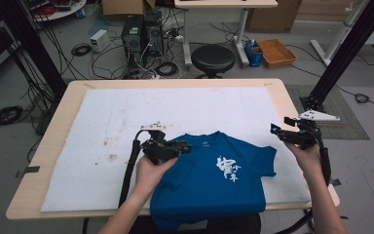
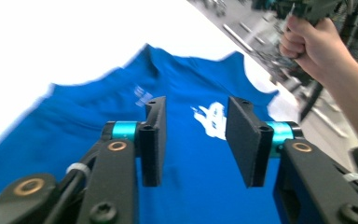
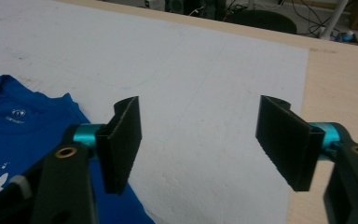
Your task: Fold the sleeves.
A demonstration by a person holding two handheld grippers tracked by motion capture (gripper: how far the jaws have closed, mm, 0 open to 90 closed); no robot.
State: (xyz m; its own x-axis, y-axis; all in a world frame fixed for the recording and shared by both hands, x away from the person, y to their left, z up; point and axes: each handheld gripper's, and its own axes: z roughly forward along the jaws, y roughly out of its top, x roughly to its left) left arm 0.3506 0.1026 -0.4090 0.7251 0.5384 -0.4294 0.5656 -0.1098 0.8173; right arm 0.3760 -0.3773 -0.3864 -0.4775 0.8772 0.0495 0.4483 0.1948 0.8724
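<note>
My left gripper (image 1: 182, 147), jaws spread, hovers over the blue T-shirt (image 1: 214, 180) mid-frame; I'd pinch its sleeve edge squarely. My right gripper (image 1: 278, 132) waits, jaws spread.

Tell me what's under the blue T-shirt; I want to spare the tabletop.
The blue T-shirt lies on a white mat covering the wooden table. Whatever lies beneath the fabric is hidden. Its hem hangs over the near edge.

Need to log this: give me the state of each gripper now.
Left gripper: open, holding nothing, above the blue T-shirt.
Right gripper: open wide, holding nothing, over the white mat.
</note>
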